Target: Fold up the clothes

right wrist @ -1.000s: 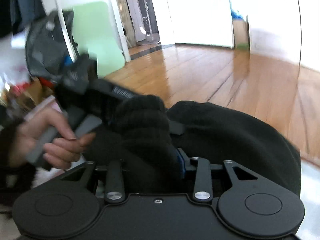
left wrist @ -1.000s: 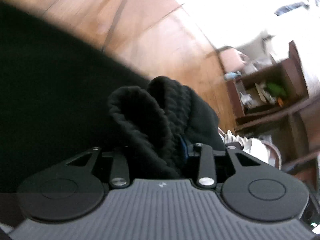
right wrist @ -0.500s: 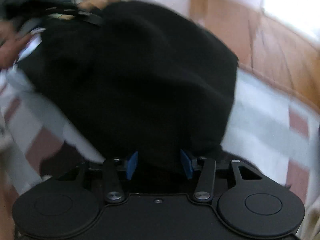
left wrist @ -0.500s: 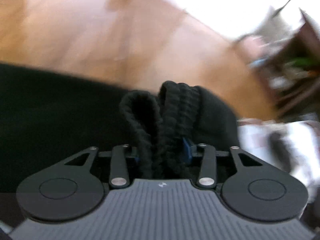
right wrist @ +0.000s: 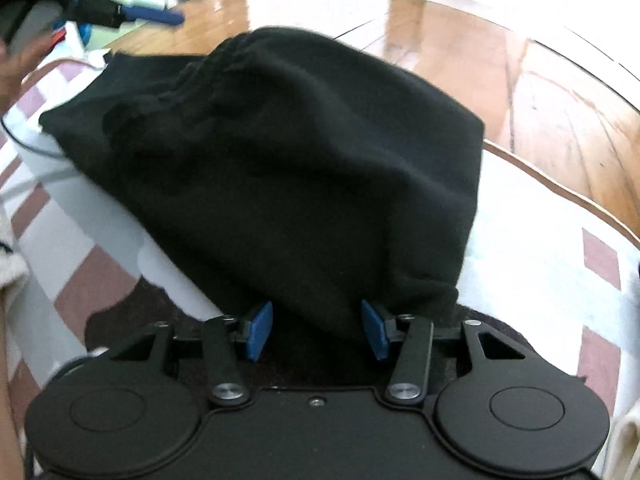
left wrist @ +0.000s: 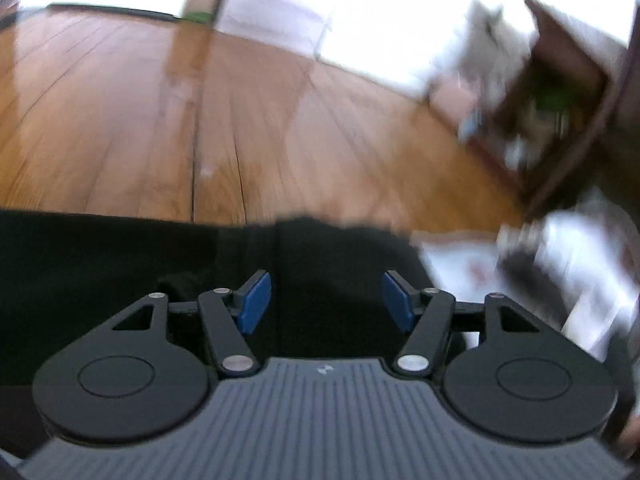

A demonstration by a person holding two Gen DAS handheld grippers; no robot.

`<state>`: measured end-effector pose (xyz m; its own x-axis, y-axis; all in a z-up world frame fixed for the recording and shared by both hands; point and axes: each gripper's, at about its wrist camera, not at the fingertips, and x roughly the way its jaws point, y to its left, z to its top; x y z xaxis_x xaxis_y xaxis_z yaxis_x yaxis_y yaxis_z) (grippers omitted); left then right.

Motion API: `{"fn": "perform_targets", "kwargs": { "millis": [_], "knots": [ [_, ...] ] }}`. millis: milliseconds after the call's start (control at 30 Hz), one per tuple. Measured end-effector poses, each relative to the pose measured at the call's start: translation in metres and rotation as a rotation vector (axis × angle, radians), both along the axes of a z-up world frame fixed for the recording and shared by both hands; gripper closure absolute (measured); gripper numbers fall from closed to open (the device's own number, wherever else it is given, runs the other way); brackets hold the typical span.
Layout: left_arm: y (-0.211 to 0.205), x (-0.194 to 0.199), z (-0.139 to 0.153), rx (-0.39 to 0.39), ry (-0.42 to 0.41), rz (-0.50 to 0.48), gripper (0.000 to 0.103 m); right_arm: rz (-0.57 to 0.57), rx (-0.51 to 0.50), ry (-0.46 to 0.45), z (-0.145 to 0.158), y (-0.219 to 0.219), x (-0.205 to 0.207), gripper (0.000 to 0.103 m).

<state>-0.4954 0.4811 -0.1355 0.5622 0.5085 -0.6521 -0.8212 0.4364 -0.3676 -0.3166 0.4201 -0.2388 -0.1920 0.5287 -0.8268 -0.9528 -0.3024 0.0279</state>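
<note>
The black garment (right wrist: 304, 168) lies doubled over in a thick bundle on the checked bedspread (right wrist: 560, 280), so one fold looks done. The right tongs (right wrist: 316, 330) stand apart at its near edge, not pinching. The left tongs (left wrist: 326, 300) are opening above the cloth, empty. Smoothing or another fold probably remains.
</note>
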Motion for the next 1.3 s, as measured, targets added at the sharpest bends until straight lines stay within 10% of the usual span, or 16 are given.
{"fn": "perform_targets", "kwargs": {
  "millis": [200,533,700,1000,1100,1233,1300],
  "knots": [
    [-0.012,0.002,-0.044,-0.123,0.299,-0.047,0.082,-0.022,0.133,0.176,0.044,-0.012,0.033,0.048],
    [-0.009,-0.068,-0.051,-0.258,0.109,0.093,0.088,-0.044,0.164,0.124,0.039,0.054,0.022,0.042],
    [-0.009,-0.079,-0.066,-0.328,0.022,0.136,0.094,-0.064,0.205,-0.05,0.032,0.112,-0.01,0.041],
    [0.0,-0.062,-0.081,-0.319,0.019,0.117,0.096,-0.153,-0.025,0.108,0.001,0.177,0.005,0.037],
    [-0.003,-0.078,-0.074,-0.299,-0.014,0.156,0.093,-0.155,-0.006,0.06,0.009,0.167,-0.007,0.037],
    [-0.009,-0.129,-0.051,-0.147,0.13,0.431,0.036,0.018,0.02,0.148,0.028,0.127,-0.04,0.038],
    [-0.011,-0.169,-0.052,-0.166,0.1,0.599,0.036,0.091,-0.004,0.199,0.029,0.108,-0.054,0.038]
  ]
}}
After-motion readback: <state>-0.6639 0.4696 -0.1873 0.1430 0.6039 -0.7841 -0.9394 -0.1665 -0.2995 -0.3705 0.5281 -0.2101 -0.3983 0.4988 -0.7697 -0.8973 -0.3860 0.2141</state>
